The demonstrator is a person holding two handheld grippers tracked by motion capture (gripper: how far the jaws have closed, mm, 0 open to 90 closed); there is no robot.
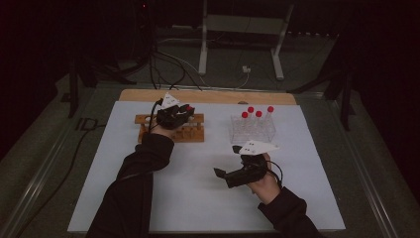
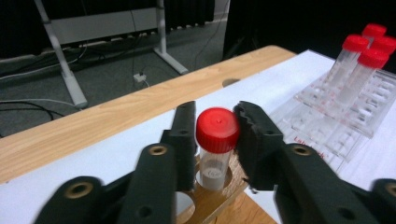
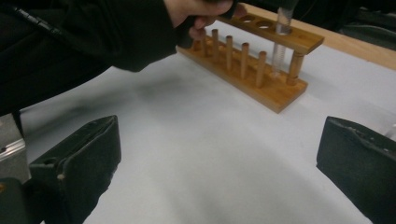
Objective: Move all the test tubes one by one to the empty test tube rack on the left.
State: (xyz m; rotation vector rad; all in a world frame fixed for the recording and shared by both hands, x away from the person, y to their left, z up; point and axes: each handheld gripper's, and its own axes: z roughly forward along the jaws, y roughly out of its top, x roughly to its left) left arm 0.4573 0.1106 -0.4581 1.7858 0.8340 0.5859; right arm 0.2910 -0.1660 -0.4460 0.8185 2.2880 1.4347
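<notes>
A clear tube with a red cap [image 2: 217, 130] stands upright in a hole of the wooden rack [image 2: 218, 199] near the table's far left [image 1: 194, 135]. My left gripper [image 2: 215, 140] straddles the cap from above, its pads close beside the cap with no firm press showing; I read it as open [image 1: 181, 114]. The same tube [image 3: 281, 42] appears in the rack [image 3: 261, 81] from the right gripper view, below the left hand. My right gripper [image 3: 217, 158] hangs wide open over bare white table [image 1: 225, 161], with nothing between its fingers.
A clear plastic rack [image 1: 252, 130] holds several red-capped tubes [image 2: 362, 60] at the far right of the white mat [image 1: 198, 198]. A wooden table edge [image 1: 208, 95] runs behind the mat. The wooden rack's other holes [image 3: 254, 21] stand free.
</notes>
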